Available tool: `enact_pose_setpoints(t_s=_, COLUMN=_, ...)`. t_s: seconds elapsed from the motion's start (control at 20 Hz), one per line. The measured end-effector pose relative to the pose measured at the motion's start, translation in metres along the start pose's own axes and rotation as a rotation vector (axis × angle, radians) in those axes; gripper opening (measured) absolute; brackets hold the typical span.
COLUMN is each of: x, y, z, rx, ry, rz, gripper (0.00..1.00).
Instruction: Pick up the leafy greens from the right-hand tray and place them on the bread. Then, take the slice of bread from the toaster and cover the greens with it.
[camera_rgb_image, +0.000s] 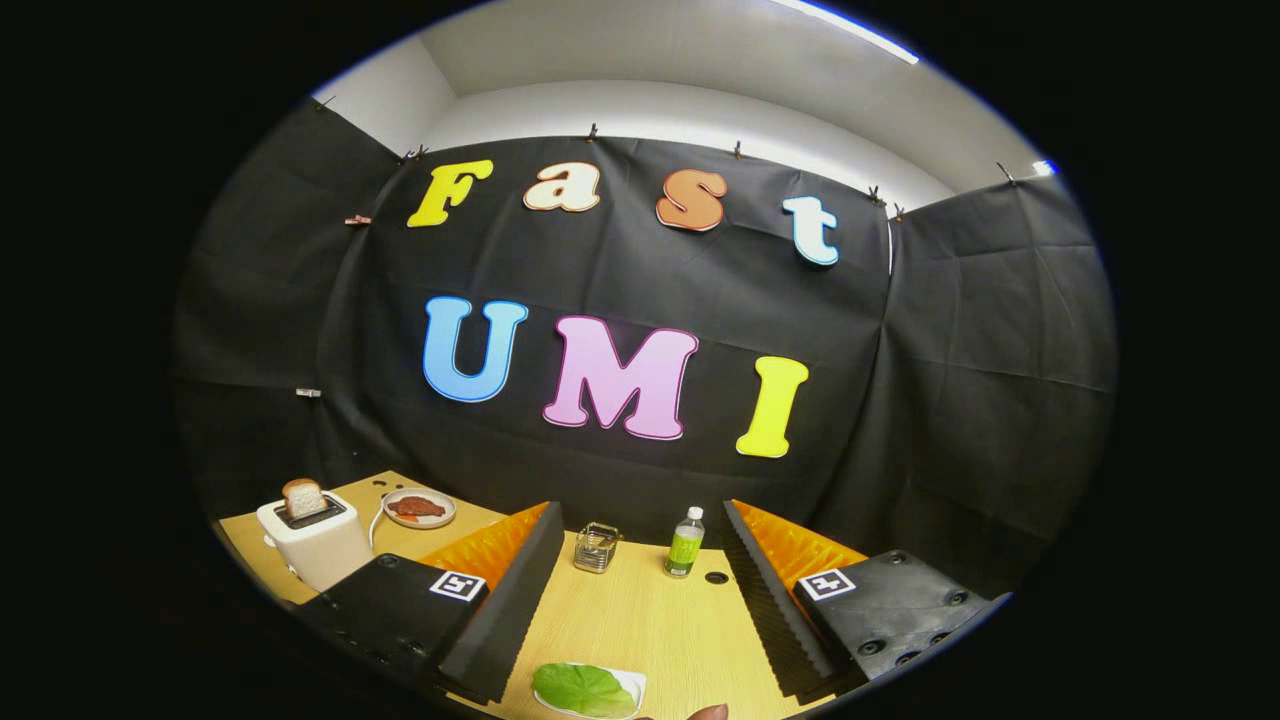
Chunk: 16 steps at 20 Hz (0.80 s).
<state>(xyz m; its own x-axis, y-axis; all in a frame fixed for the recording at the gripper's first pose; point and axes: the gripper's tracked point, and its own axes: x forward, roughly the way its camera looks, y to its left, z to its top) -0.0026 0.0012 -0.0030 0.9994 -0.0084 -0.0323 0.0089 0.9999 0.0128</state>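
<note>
Item: handheld gripper (640, 600), held level above the wooden surface (650, 620) and looking along it toward the black cloth wall. Jaws stand wide apart with nothing between them but bare surface; they grip nothing.

Item: leafy greens (580, 688), one broad green leaf lying on a small white tray (632, 684). Landmark for this list. It sits low between the jaws, nearer the holder than the fingertips, slightly toward the left finger.

Item: white toaster (312, 540), far beyond and to the left of the greens, past the left finger. A slice of bread (303, 497) stands upright in its slot, top half exposed.

Item: small plate (420, 508), just right of the toaster, well beyond the greens, carrying something reddish-brown; whether bread lies under it cannot be told.

Item: clear square container (597, 547), straight beyond the greens, near the wall.

Item: green-labelled bottle (685, 543), beyond the greens and to their right, upright, beside a round hole in the surface.

Step in hand, by judgement: the first, fetching the greens; nothing is picked up yet.

Next move calls for: tipping the gripper downward and drawing it back over the tray, then closing on the leaf's edge. The leaf lies flat and thin, so a shallow pinch risks catching the tray rim instead.
</note>
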Motion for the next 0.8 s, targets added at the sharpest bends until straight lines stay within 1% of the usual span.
enact_pose_setpoints(t_s=0.1, x=0.002, y=0.002, z=-0.007, rx=-0.005, ry=0.026, rz=0.018, gripper=0.97)
enact_pose_setpoints(t_s=0.25, x=0.008, y=0.010, z=-0.037, rx=-0.001, ry=0.128, rz=0.086, gripper=0.97)
enact_pose_setpoints(t_s=0.35, x=0.009, y=0.016, z=-0.075, rx=-0.009, ry=0.241, rz=0.136, gripper=0.97)
enact_pose_setpoints(t_s=0.45, x=0.008, y=0.024, z=-0.119, rx=-0.021, ry=0.380, rz=0.199, gripper=0.98)
enact_pose_setpoints(t_s=0.6, x=0.011, y=0.027, z=-0.176, rx=-0.022, ry=0.496, rz=0.241, gripper=0.97)
enact_pose_setpoints(t_s=0.8, x=0.004, y=0.038, z=-0.264, rx=-0.062, ry=0.707, rz=0.330, gripper=0.97)
